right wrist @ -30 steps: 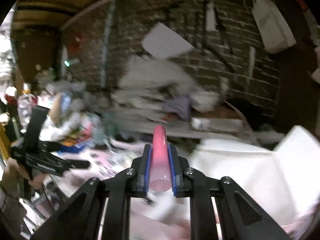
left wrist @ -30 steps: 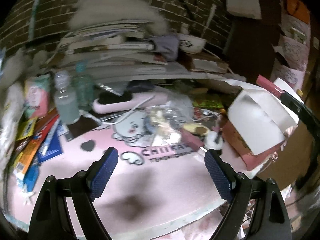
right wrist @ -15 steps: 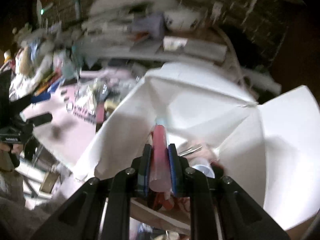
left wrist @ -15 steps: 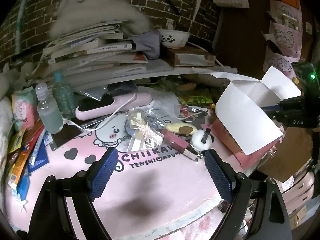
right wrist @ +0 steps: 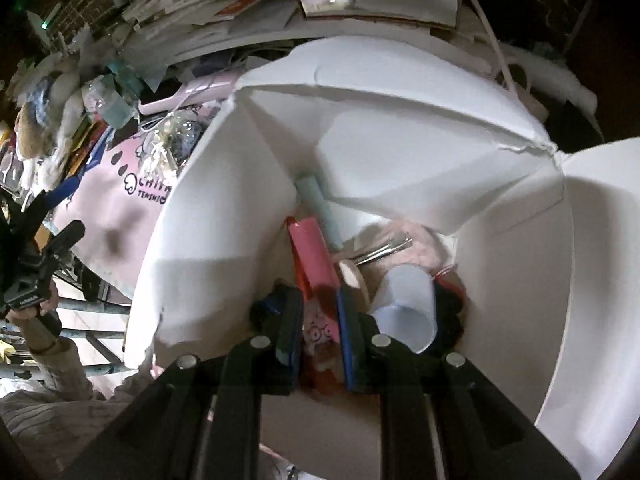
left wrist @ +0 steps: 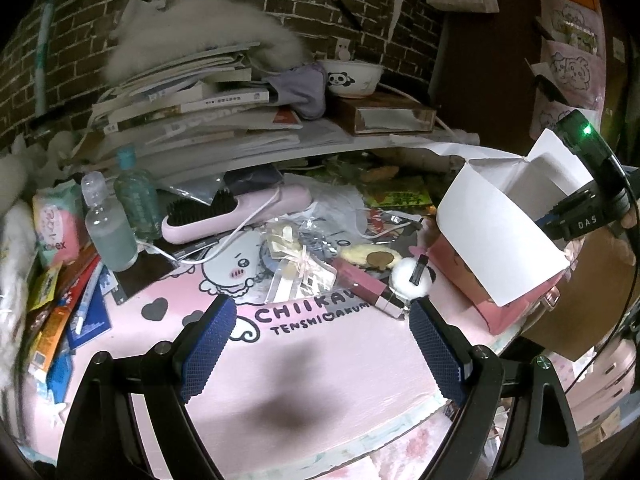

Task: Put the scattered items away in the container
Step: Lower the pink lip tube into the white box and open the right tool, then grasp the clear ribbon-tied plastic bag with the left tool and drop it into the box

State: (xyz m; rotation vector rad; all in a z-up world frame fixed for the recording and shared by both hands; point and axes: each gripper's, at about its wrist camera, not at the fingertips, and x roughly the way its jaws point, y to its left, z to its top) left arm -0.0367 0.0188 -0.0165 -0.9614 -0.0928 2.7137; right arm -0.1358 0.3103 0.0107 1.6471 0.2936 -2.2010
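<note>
Right wrist view: the right gripper (right wrist: 318, 320) is seen lowered into the open white box (right wrist: 224, 208), its jaws narrowed on a pink tube (right wrist: 314, 260) whose far end lies among contents already deposited: a teal stick (right wrist: 320, 208), metal tweezers (right wrist: 382, 250) and a white cup (right wrist: 406, 304). The tube is judged delivered but not yet released. In the left wrist view, the left gripper (left wrist: 320, 344) is held wide and empty above the pink mat (left wrist: 320, 364). Just beyond its fingertips a rose lipstick case (left wrist: 366, 286) and a white pompom clip (left wrist: 412, 278) remain uncollected; farther on lie a ribboned cellophane packet (left wrist: 298, 260), a pink hairbrush (left wrist: 236, 212) and two bottles (left wrist: 120, 216). The task is assessed as partly complete, with many items outstanding. The box floor is largely hidden by its flaps, and a dark object beside the cup cannot be identified. The rear shelf clutter is too dim to itemise.
</note>
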